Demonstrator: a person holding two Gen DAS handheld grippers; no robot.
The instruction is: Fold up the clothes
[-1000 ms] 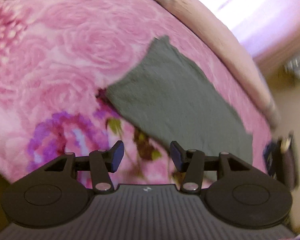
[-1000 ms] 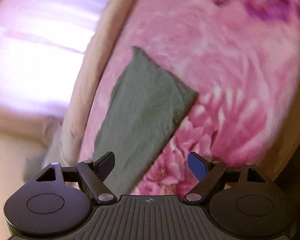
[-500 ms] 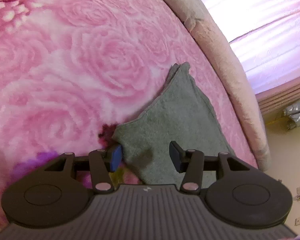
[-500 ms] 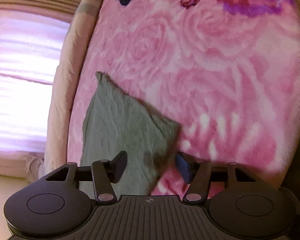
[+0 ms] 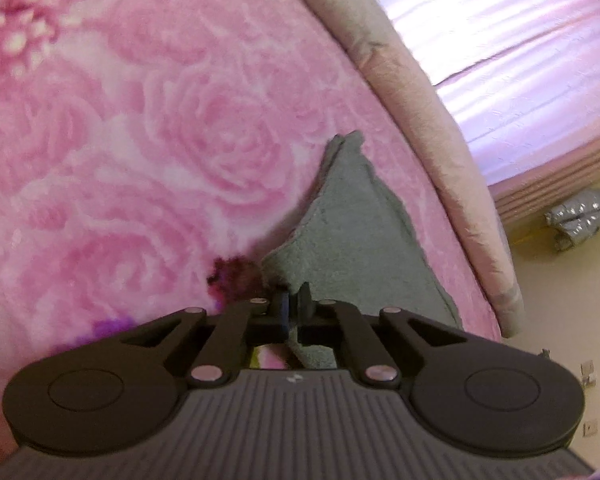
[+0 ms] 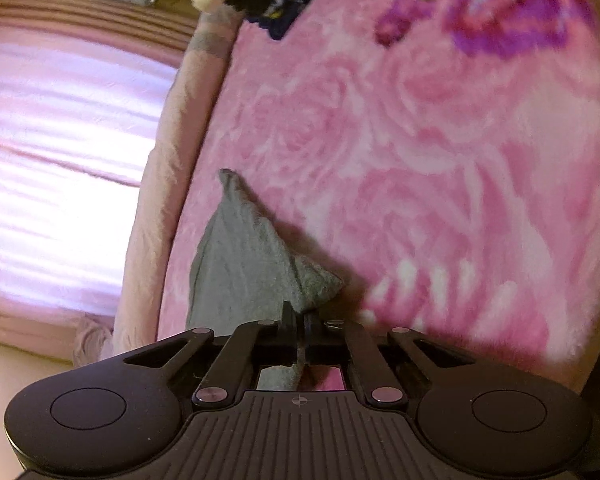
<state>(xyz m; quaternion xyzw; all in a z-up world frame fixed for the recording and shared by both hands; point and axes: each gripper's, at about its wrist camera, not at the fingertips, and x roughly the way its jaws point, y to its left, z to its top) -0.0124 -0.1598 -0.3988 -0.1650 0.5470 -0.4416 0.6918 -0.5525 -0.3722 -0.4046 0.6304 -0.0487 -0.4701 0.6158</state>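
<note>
Risk: thin pinch at cloth edge may slip when lifted, because fluffy fabric gives little hold; fold then comes crooked. Pink blanket (image 5: 148,152) could also catch in jaws.

Grey cloth (image 5: 352,240) lies on blanket, near bed's padded edge (image 5: 432,128).

Left gripper (image 5: 293,305): jaws pressed together, pinching near corner of cloth.

Right gripper (image 6: 300,320): jaws pressed together, pinching other near corner; fabric bunched there.

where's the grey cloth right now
The grey cloth lies on the pink rose blanket near the bed's padded edge, low in both wrist views, each near corner pinched by the left gripper and right gripper.
</note>
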